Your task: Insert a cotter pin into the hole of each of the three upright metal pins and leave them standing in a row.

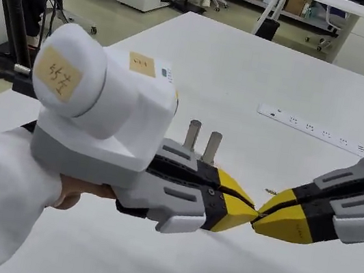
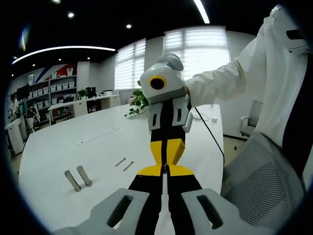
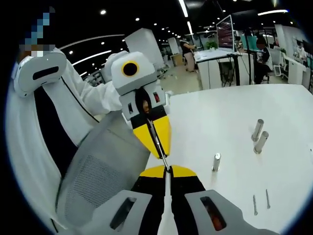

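Yellow-and-black jaws, silver cotter pin (image 3: pixel 157 144), grey metal pins (image 1: pixel 202 143), white table (image 1: pixel 248 71).

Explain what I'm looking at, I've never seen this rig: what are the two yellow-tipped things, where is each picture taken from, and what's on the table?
There is no robot here: a person holds a two-jaw gripper in each hand. The head view comes from a headset camera looking down at both. In it the left gripper comes in from the picture's left and the right gripper from its right, tips meeting. The other two pictures each come from a camera riding on one gripper, looking along its own jaws at the opposite gripper. Both grippers look shut on a thin cotter pin that spans the two tips. On the white table three metal pins stand, one apart from the other two. Two loose cotter pins lie flat, and a power strip lies farther back.
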`<move>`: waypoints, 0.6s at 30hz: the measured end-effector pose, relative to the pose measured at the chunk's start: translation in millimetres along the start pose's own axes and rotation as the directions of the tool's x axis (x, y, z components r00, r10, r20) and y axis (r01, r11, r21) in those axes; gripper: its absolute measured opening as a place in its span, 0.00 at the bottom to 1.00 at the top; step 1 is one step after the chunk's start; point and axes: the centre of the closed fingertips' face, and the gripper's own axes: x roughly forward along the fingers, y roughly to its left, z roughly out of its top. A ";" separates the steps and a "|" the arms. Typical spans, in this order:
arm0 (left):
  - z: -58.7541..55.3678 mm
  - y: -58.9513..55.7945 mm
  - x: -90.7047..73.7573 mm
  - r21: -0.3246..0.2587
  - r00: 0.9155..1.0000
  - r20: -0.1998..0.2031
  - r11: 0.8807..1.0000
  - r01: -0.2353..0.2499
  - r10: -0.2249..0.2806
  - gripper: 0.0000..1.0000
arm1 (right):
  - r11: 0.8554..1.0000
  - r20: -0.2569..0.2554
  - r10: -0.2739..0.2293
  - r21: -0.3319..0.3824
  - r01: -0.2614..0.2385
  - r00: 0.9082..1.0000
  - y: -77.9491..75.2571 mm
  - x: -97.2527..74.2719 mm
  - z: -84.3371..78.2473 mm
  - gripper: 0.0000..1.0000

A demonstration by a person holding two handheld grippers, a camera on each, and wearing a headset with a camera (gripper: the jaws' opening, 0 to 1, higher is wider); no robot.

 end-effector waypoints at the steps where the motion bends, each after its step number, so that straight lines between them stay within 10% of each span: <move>1: 0.1 0.9 -0.1 -0.007 1.000 0.002 1.000 -0.003 0.003 0.00 | 1.000 0.002 -0.007 -0.007 0.007 1.000 0.0 0.5 0.2 0.00; 18: 1.7 6.4 -5.5 0.026 1.000 0.024 1.000 -0.004 0.004 0.00 | 0.998 0.024 -0.034 -0.054 0.035 0.999 -2.5 2.6 7.3 0.00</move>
